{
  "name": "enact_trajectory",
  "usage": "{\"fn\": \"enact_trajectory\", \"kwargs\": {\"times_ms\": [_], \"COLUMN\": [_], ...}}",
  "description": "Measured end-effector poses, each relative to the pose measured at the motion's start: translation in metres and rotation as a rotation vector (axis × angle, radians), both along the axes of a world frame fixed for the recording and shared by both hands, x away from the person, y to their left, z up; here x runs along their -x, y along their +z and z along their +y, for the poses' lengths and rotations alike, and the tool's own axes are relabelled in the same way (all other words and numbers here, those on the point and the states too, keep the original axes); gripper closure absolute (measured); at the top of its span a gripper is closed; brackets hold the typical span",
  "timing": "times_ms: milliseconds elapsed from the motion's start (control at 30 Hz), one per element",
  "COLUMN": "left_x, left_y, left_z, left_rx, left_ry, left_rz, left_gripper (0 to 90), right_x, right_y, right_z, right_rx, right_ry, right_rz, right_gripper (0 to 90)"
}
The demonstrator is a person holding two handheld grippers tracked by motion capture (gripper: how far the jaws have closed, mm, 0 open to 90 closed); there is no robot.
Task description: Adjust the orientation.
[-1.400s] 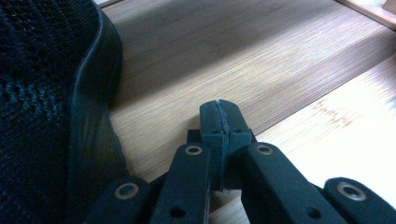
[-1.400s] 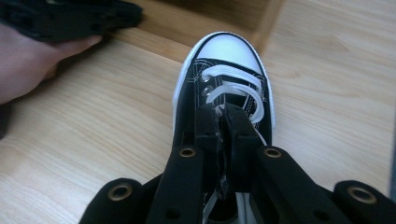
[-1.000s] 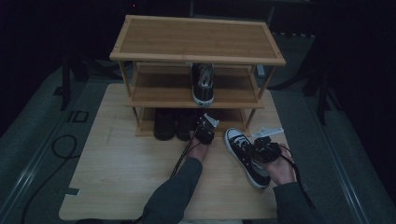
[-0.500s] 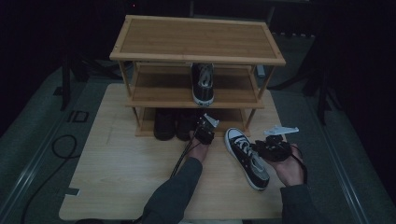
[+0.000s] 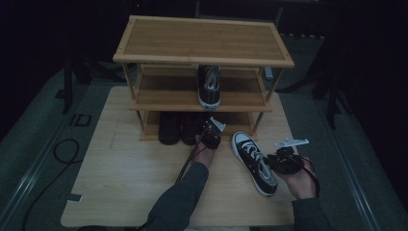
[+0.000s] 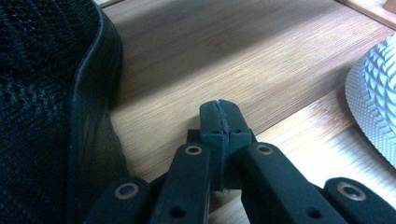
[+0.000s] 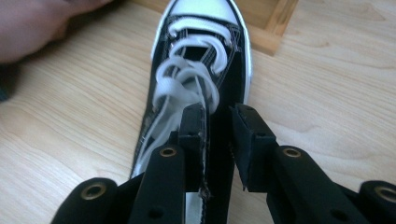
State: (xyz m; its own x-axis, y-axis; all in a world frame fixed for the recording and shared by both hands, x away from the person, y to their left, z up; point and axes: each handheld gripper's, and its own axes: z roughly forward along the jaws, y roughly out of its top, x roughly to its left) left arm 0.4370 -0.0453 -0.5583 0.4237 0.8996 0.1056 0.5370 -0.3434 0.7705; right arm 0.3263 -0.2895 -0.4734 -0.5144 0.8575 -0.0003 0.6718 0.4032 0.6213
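A black-and-white high-top sneaker (image 5: 253,161) lies on the table in front of the rack, toe toward it. My right gripper (image 5: 274,161) sits at its heel end. In the right gripper view the jaws of that gripper (image 7: 218,114) stand apart over the sneaker (image 7: 201,70), with its black side wall in the gap and no pad pressing on it; they have just been opening. My left gripper (image 5: 211,135) rests at the bottom shelf, jaws (image 6: 219,105) shut on nothing, between a black shoe (image 6: 42,107) and a white sole (image 6: 376,93).
The wooden shoe rack (image 5: 204,38) stands at the back of the table. A matching sneaker (image 5: 209,86) sits on its middle shelf, and dark shoes (image 5: 171,127) sit on the bottom shelf. Bare tabletop (image 5: 125,173) lies at the left front. Cables trail from both grippers.
My right gripper has shifted a little to the right at the sneaker's heel. The sneaker stays on the table. The left gripper has not moved.
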Motion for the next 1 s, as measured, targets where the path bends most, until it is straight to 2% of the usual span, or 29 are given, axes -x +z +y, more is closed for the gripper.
{"fn": "enact_trajectory", "kwargs": {"times_ms": [200,433,533,633,1000], "left_x": [0.000,0.000,0.000,0.000,0.000], "left_y": [0.000,0.000,0.000,0.000,0.000], "left_z": [0.000,0.000,0.000,0.000,0.001], "left_rx": [0.001,0.001,0.000,0.000,0.002], "left_ry": [0.000,0.000,-0.001,-0.001,-0.002], "left_rz": [0.000,0.001,0.001,0.002,0.003], "left_gripper": [90.0,90.0,90.0,90.0,90.0], "right_x": [-0.002,-0.009,-0.013,-0.012,-0.012], "right_y": [-0.012,-0.020,-0.024,-0.022,-0.016], "right_z": [0.004,0.006,0.008,0.007,0.003], "right_rx": [0.038,0.034,0.027,0.007,-0.056], "right_ry": [-0.006,-0.012,-0.011,-0.011,-0.035], "right_rz": [0.030,0.048,0.058,0.057,0.047], "right_gripper": [74.7,75.0,78.2,87.4,88.5]}}
